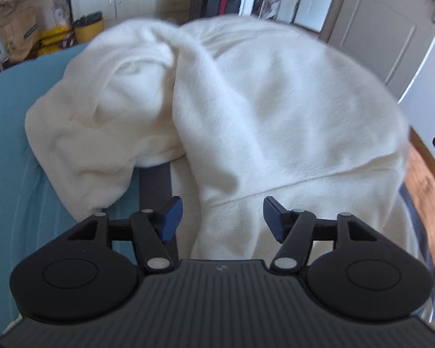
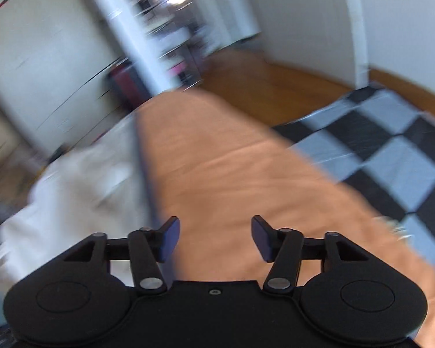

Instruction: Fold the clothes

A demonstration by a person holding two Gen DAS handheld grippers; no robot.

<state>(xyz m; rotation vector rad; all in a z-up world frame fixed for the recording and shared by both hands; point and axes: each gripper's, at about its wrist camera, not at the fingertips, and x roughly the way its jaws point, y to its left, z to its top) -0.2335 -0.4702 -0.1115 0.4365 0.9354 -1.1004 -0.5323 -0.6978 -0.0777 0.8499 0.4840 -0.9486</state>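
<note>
A cream fleece garment (image 1: 261, 110) lies bunched on a blue-covered surface (image 1: 11, 159), with one part rolled over at the left. My left gripper (image 1: 221, 219) is open and empty, just above the garment's near edge. In the blurred right wrist view my right gripper (image 2: 216, 239) is open and empty over an orange cloth (image 2: 232, 174). The cream garment also shows at the left of that view (image 2: 72, 191).
A dark strap (image 1: 155, 185) runs under the garment. A wooden edge (image 1: 426, 185) is at the right. Bags, boxes and a yellow bin (image 1: 88, 27) stand behind. A black-and-white checkered floor (image 2: 391, 150) and wooden floor (image 2: 261, 81) lie beyond the orange cloth.
</note>
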